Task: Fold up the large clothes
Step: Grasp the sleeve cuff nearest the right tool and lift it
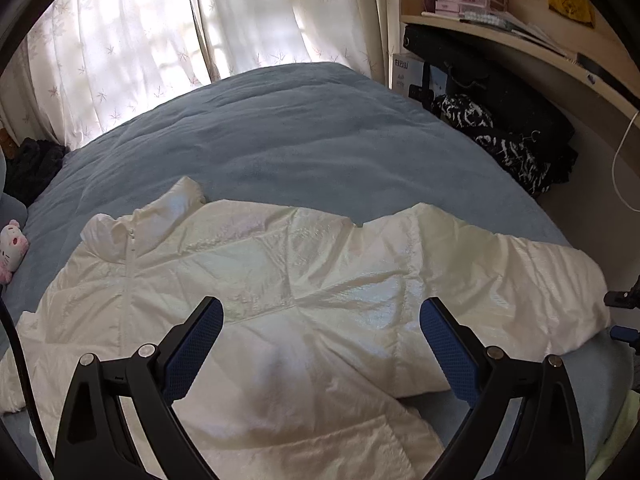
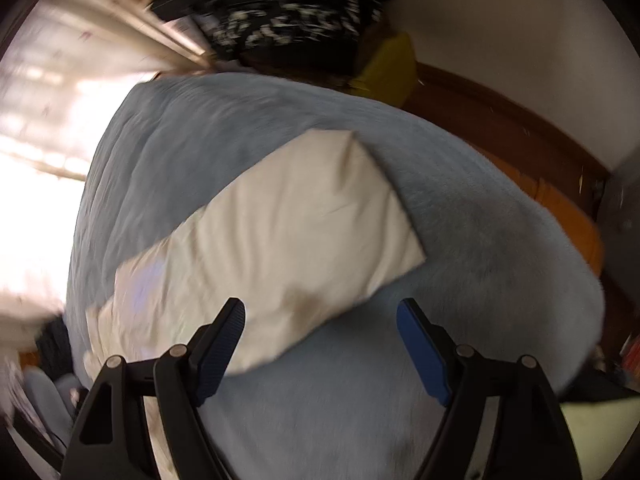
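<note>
Left gripper (image 1: pixel 321 336): nearest item in the left wrist view; blue-padded jaws stood wide apart, released, nothing between them, angled down over the jacket's body.
Right gripper (image 2: pixel 320 342): jaws spread and empty; left finger over the near edge of the sleeve, right finger over bare bedding; view blurred, so contact could not be judged.
White jacket (image 1: pixel 280 280): puffy, shiny, laid flat across the near part of the bed, zipped front up, collar (image 1: pixel 120 232) to the left, hem toward the near edge.
Sleeve (image 2: pixel 288 232): stretched out to the right, cuff end far from the body, not yet folded in.
Blue bed cover (image 1: pixel 280 128): soft, quilted, bare beyond the jacket.
Plush toy (image 1: pixel 12 248): at the far left edge, well apart from the jacket.
Risk, slip: slick fabric could likely slide out of a shallow pinch, dropping the sleeve mid-fold.
Risk, snag: a deep bite might catch the cover together with the sleeve and drag it.
Risk, rebound: padded filling would probably spring a fold open unless pressed flat.
Risk, skew: uneven pulls from the two hands could twist the body off square.
</note>
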{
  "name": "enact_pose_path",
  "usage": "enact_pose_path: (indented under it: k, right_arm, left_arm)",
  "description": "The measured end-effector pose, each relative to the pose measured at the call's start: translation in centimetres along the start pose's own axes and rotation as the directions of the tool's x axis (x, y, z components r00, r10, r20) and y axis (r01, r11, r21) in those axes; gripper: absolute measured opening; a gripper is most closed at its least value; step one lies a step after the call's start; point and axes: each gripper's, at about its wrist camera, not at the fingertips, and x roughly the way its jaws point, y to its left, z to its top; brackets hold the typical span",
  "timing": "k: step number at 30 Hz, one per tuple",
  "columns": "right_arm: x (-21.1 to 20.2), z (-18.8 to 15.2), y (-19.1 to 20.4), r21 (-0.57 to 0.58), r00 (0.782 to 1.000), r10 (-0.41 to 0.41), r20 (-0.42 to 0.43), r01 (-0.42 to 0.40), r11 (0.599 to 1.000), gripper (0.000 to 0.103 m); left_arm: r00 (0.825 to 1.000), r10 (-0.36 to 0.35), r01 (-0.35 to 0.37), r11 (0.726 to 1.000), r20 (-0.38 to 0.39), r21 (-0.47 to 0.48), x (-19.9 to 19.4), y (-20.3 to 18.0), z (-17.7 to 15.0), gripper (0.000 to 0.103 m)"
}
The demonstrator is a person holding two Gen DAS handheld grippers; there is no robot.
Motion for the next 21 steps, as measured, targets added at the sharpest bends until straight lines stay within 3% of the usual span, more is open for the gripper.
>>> enact_pose_path:
  k: [2,6,8,9,10,12,14,17,21]
  right_arm:
    - [1.3,0.9,-1.0,0.056,0.999,0.036,0.003,-0.036,0.998,0.079]
    - [3.7,1.4,-1.8,0.123,0.999,0.035,-0.001,-0.035,0.992,0.079]
    - [4.1,1.4,-1.6,0.12,1.0,0.021,0.019,-0.023,0.992,0.078]
    - [4.1,1.3,-1.4,0.112,0.999,0.015,0.035,-0.019,0.994,0.066]
    - [4.2,1.3,-0.9,0.091,0.999,0.014,0.051,-0.019,0.996,0.044]
    - [4.5,1.4,-0.1,0.04,0.997,0.058,0.045,-0.06,0.997,0.018]
    - [3.9,1.3,0.6,0.004,0.995,0.062,0.075,-0.062,0.998,0.013]
    - [0.9,0.3,3.3,-0.112,0.98,0.098,0.174,-0.08,0.991,0.012]
    - [-4.5,-2.6,8.8,-0.291,0.933,0.246,0.263,-0.167,0.942,0.012]
  left_arm:
    - [1.0,-0.001,0.001,1.0,-0.012,-0.009,1.3,-0.2,-0.1,0.098]
    - [0.999,0.009,-0.011,1.0,-0.052,-0.024,3.9,-0.4,-0.4,0.096]
    - [0.997,-0.006,0.003,0.999,-0.074,-0.035,4.7,-0.3,-0.5,0.089]
    - [0.996,-0.015,0.011,0.999,-0.084,-0.043,4.9,-0.2,-0.6,0.086]
    - [0.996,-0.025,0.021,0.999,-0.09,-0.049,5.0,-0.1,-0.6,0.079]
    - [0.993,-0.056,0.049,0.997,-0.101,-0.066,5.0,0.5,-0.7,0.067]
    - [0.99,-0.091,0.081,0.992,-0.106,-0.095,4.6,1.4,-0.8,0.054]
    - [0.99,-0.117,0.105,0.985,-0.083,-0.138,3.3,3.1,-0.7,0.054]
    - [0.989,-0.142,0.135,0.979,-0.035,-0.155,0.7,6.2,-0.5,0.054]
